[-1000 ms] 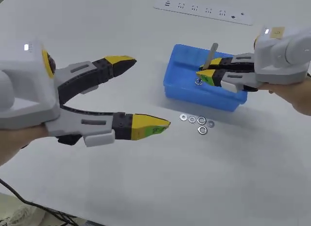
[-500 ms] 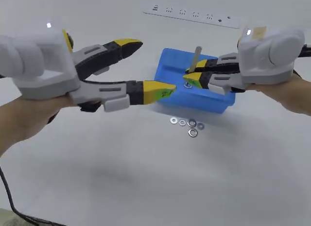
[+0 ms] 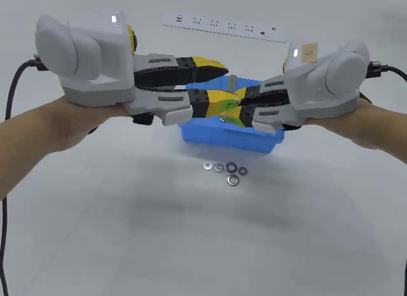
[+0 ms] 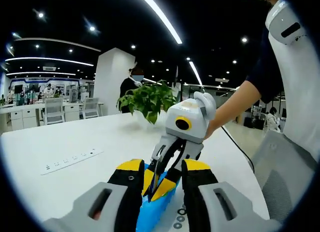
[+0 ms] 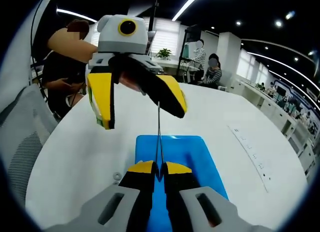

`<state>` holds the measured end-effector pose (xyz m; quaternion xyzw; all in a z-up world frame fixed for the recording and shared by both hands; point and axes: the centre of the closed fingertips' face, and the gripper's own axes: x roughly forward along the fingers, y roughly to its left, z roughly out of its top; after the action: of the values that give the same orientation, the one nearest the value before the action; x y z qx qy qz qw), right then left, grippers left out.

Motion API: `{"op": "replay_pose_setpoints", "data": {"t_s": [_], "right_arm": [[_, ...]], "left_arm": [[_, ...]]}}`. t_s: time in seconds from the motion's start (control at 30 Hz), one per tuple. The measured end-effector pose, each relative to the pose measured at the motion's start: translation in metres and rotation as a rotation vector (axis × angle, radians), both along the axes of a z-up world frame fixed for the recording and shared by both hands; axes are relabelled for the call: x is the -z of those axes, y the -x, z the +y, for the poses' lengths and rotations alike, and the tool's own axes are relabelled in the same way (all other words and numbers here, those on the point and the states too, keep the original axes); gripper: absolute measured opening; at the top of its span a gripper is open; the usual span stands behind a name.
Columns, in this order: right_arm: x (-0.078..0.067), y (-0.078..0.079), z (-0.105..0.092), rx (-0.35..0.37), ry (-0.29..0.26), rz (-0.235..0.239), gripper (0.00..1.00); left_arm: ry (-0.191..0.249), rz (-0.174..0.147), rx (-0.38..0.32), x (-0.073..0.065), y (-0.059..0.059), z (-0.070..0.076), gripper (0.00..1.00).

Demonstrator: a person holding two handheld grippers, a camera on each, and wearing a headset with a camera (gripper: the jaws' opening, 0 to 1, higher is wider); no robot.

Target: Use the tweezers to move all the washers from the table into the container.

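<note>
Holds the right tool (image 5: pixel 159 168) in from the right above the blue container (image 3: pixel 216 135), jaws pressed together and pinching the tweezers (image 5: pixel 159 137) at one end, with the two thin arms running straight forward from the yellow tips in the right gripper view. Holds the left tool (image 3: pixel 219 87) in from the left, facing the right one, jaws spread wide, one yellow tip higher and farther, the other lower and nearer. Has the free end of the tweezers in the gap between those spread jaws; cannot tell whether touching either jaw. In the head view, has the lower left jaw tip overlapping the right tool's tips, contact not clear. Has both tools raised off the white bench (image 3: pixel 127 232), meeting over the container. Shows a small cluster of washers (image 3: pixel 226 170) flat on the bench just on the near side of the container, close together, below both tools and touched by neither. Cannot make out the container's inside behind the tools. Has a white power strip (image 3: pixel 222 25) lying far across the bench, well apart from the container. Shows black cables (image 3: pixel 13 86) running from the rear of the tools. In the background of the gripper views, shows a leafy green plant (image 4: pixel 150 100), office desks and chairs, long ceiling light strips, and a few people standing or sitting.
</note>
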<state>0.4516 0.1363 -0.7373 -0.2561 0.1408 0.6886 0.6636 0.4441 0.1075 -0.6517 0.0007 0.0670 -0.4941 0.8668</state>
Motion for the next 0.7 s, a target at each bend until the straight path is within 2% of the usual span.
{"op": "replay_pose_setpoints", "data": {"t_s": [0.13,0.2,0.27,0.4,0.43,0.47,0.53,0.57,0.6,0.63,0.67,0.7], "right_arm": [[-0.001,0.002,0.001,-0.015,0.002,0.001,0.08],[-0.002,0.003,0.001,-0.020,0.001,-0.004,0.08],[-0.003,0.004,0.002,-0.027,-0.002,-0.004,0.08],[-0.003,0.007,0.002,-0.050,0.004,-0.016,0.08],[-0.003,0.008,0.002,-0.056,0.011,-0.021,0.08],[-0.002,0.009,0.002,-0.060,0.013,-0.021,0.08],[-0.002,0.011,0.002,-0.069,0.018,-0.023,0.08],[-0.002,0.011,0.002,-0.070,0.018,-0.027,0.08],[-0.003,0.011,0.002,-0.075,0.016,-0.032,0.08],[-0.003,0.012,0.002,-0.075,0.015,-0.031,0.08],[-0.003,0.011,0.003,-0.074,0.014,-0.030,0.08],[-0.005,0.011,0.003,-0.073,0.009,-0.033,0.08]], "left_arm": [[-0.043,-0.003,0.045,0.003,0.001,-0.002,0.23],[-0.054,0.019,0.074,0.005,0.004,-0.005,0.20],[-0.077,0.000,0.086,0.004,0.005,-0.007,0.18],[-0.102,-0.003,0.106,0.006,0.006,-0.008,0.13],[-0.128,-0.005,0.113,0.009,0.005,-0.007,0.11],[-0.141,-0.002,0.122,0.011,0.006,-0.006,0.10],[-0.162,-0.016,0.133,0.011,0.005,-0.005,0.08],[-0.168,-0.007,0.150,0.011,0.008,-0.006,0.08],[-0.181,-0.012,0.162,0.010,0.010,-0.007,0.07],[-0.218,-0.059,0.160,0.009,0.007,-0.005,0.07],[-0.228,-0.073,0.160,0.008,0.007,-0.005,0.06],[-0.217,-0.052,0.168,0.007,0.010,-0.006,0.06]]}}
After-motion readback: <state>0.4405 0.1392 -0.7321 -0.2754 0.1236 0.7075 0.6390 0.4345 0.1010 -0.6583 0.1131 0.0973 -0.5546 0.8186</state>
